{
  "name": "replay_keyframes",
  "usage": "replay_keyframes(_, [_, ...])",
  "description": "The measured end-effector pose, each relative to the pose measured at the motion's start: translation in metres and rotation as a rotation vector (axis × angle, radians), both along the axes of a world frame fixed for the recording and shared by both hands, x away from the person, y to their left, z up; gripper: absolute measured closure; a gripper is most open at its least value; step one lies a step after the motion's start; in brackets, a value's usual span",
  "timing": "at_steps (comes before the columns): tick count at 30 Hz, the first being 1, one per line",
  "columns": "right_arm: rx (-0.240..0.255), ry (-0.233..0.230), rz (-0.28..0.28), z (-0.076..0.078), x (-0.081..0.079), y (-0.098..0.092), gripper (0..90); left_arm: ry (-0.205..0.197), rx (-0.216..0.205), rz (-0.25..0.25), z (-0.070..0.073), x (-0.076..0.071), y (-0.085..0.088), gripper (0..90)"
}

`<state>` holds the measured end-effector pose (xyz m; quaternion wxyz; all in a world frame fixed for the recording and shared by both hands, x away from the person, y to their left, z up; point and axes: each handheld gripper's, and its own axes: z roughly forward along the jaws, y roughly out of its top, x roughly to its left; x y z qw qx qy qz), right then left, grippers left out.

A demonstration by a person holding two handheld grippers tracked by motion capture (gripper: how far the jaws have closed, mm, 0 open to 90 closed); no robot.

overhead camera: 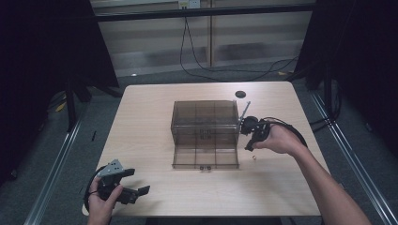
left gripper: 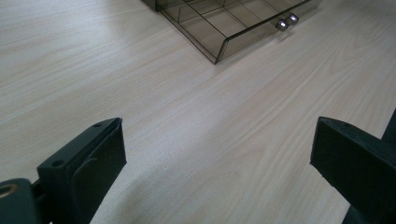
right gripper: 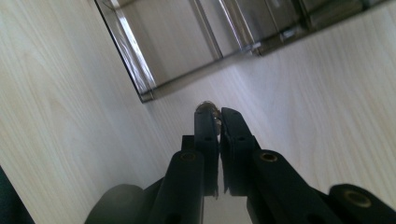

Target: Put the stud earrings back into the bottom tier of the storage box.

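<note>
Small shiny metal piece, rounded and too small to name, sits pinched at the very tips of the right gripper, whose fingers are nearly together on it, just right of the smoky clear-plastic drawer cabinet.

Left of the cabinet and nearer the person, the left gripper rests low on the pale wood bench, its fingers spread wide with nothing between them. It seems best kept there, clear of the work.

At the cabinet's front, the pulled-out bottom drawer, split into compartments, shows nothing inside, and its two silver knobs face the person.

I judge the step to be carrying the piece to that drawer. The grip is on the fingertips alone, so the pinch should hold firm, the hand should move slowly, clear the drawer wall, and loosen low over one compartment. A small pale bit lies on the bench right of the drawer.
</note>
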<state>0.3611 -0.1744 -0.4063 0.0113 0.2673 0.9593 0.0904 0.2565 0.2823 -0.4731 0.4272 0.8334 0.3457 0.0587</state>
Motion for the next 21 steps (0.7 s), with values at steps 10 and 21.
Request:
replay_keyframes(10, [-0.018, -0.026, 0.073, 0.006, 0.008, 0.030, 86.2, 0.001, -0.009, 0.000, 0.000, 0.000, 0.000, 3.2])
replay_keyframes(21, [-0.032, -0.019, 0.146, 0.008, 0.012, 0.064, 86.2, -0.003, -0.002, 0.001, 0.000, -0.001, 0.000, 3.2])
